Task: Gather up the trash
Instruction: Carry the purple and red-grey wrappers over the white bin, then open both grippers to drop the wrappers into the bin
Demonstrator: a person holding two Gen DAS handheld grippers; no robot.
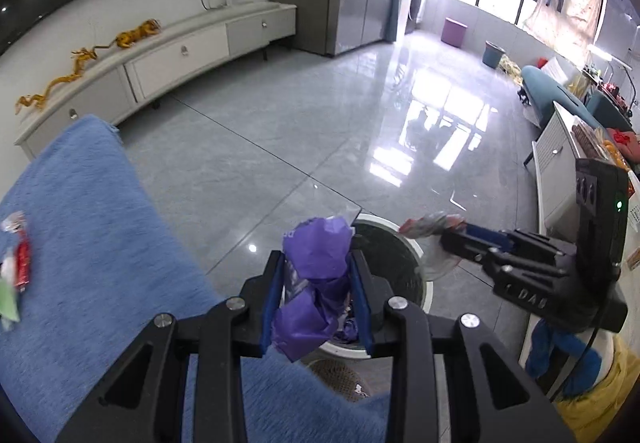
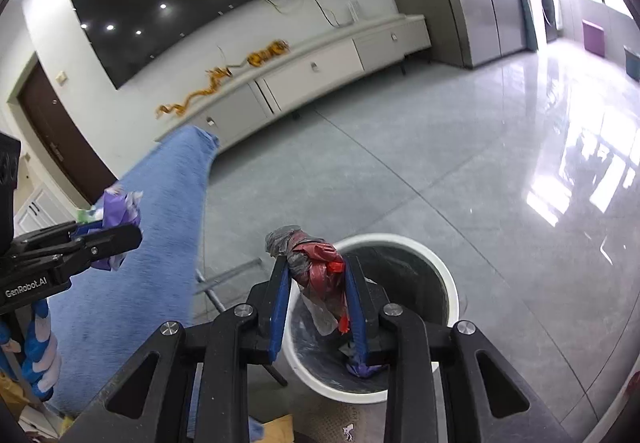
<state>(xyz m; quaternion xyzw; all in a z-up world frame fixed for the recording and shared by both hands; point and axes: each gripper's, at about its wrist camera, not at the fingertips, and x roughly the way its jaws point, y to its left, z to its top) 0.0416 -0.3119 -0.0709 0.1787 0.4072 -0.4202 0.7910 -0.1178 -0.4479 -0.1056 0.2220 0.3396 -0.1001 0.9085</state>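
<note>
My left gripper (image 1: pixel 318 263) is shut on a crumpled purple wrapper (image 1: pixel 316 275) and holds it over the near rim of a white round trash bin (image 1: pixel 420 255) with a dark liner. My right gripper (image 2: pixel 316 275) is shut on a crumpled red and grey wrapper (image 2: pixel 316 267) above the same bin (image 2: pixel 448 279). In the left wrist view the right gripper (image 1: pixel 448 233) comes in from the right over the bin's far rim. In the right wrist view the left gripper (image 2: pixel 120 235) with the purple wrapper (image 2: pixel 118 211) shows at the left. More purple trash (image 2: pixel 362 367) lies inside the bin.
A blue cloth-covered table (image 1: pixel 92 243) lies left of the bin, with red, white and green wrappers (image 1: pixel 16 267) on its left edge. A white TV cabinet (image 1: pixel 176 55) runs along the far wall. A white cabinet (image 1: pixel 556 163) stands at right. Grey tiled floor (image 1: pixel 320 123) spreads beyond.
</note>
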